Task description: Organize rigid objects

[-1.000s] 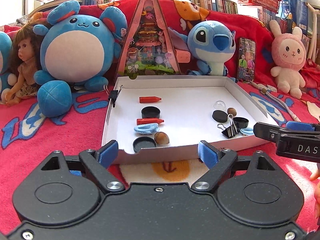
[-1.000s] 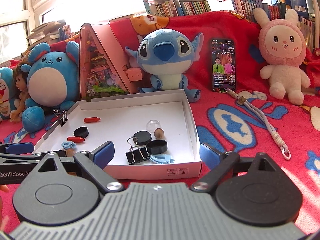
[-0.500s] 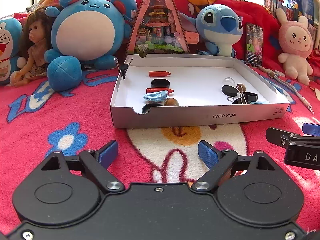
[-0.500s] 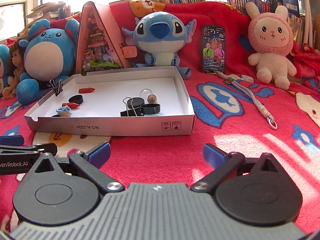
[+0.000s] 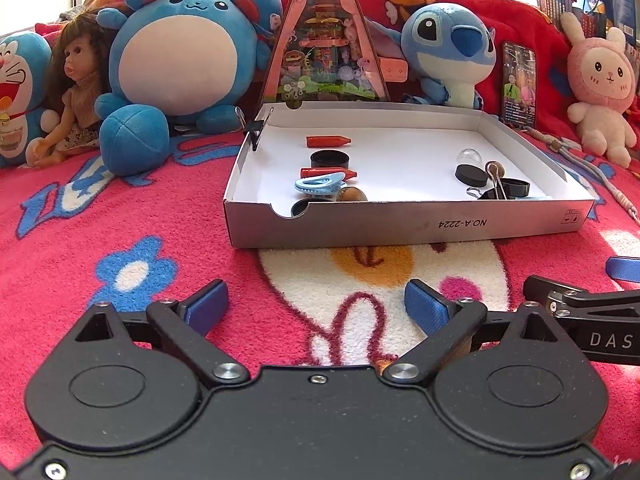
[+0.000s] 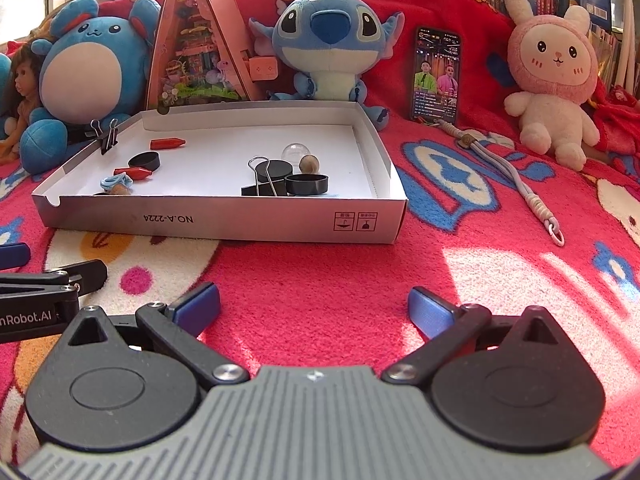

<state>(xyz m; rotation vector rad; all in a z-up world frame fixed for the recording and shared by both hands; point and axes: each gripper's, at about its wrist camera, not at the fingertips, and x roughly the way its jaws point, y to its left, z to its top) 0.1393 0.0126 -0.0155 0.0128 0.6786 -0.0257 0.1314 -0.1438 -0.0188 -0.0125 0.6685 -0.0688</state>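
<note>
White box [image 5: 400,224] on red blanket [image 5: 120,220], holding red crayons [image 5: 328,141], black caps [image 5: 330,158], binder clip [image 6: 264,189]. Left claw [image 5: 316,306] opening, nothing between. Right claw [image 6: 314,307] wide apart, empty, short of box.

Bright daylight, sun patches on blanket [image 6: 500,280], fisheye-bowed edges.

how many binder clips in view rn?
2. One binder clip is clamped on the box's far-left wall. The other lies inside near the front right, beside the black caps. The front wall may hide more.
</note>
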